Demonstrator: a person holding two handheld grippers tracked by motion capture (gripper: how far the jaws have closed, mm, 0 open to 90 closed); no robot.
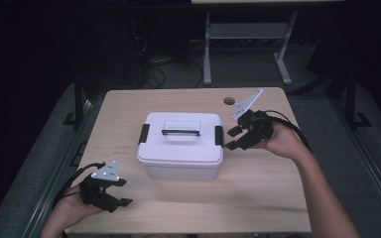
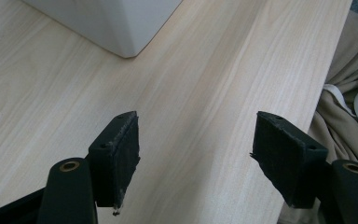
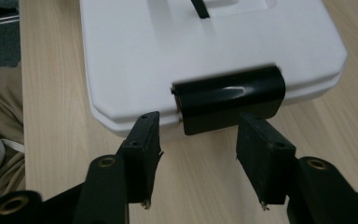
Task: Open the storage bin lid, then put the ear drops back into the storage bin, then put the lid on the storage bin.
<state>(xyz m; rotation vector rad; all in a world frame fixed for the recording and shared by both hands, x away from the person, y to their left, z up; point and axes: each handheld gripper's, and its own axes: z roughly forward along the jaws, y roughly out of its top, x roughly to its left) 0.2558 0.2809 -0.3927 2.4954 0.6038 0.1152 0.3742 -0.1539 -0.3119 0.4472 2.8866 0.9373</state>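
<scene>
**Right hand-held gripper lines up on the box's side latch**

A white lidded storage box point(image 1: 180, 145) stands near the middle of the desk point(image 1: 258, 193), a little toward the far edge. It is rigid moulded plastic with smooth, glossy walls, so it will likely slip under pads that press on a flat face. What is inside cannot be seen, so its weight is a guess; empty, it should be light enough to shift if pushed from one side only.

The good places to take hold are the hard black parts. The latch on the box's right end point(image 3: 228, 99) is a narrow clip that sits just in front of the right hand-held gripper point(image 3: 199, 140); its jaws stand apart with the latch just ahead of the gap between them, not pressing on it. The clip should pivot stiffly and snap, so a firm pull at its lower edge seems wise, with the box steadied.

The left hand-held gripper point(image 1: 113, 194) rests near the desk's near left corner, well apart from the box, jaws spread and holding nothing.

Count:
- one box with one lid
- two black side latches, the other at the left end point(image 1: 143, 134)
- one carry handle point(image 1: 180, 132) lying flat in the lid's recess
- two hand-held grippers
- one round cable hole point(image 1: 228, 100) near the far right edge of the desk
</scene>
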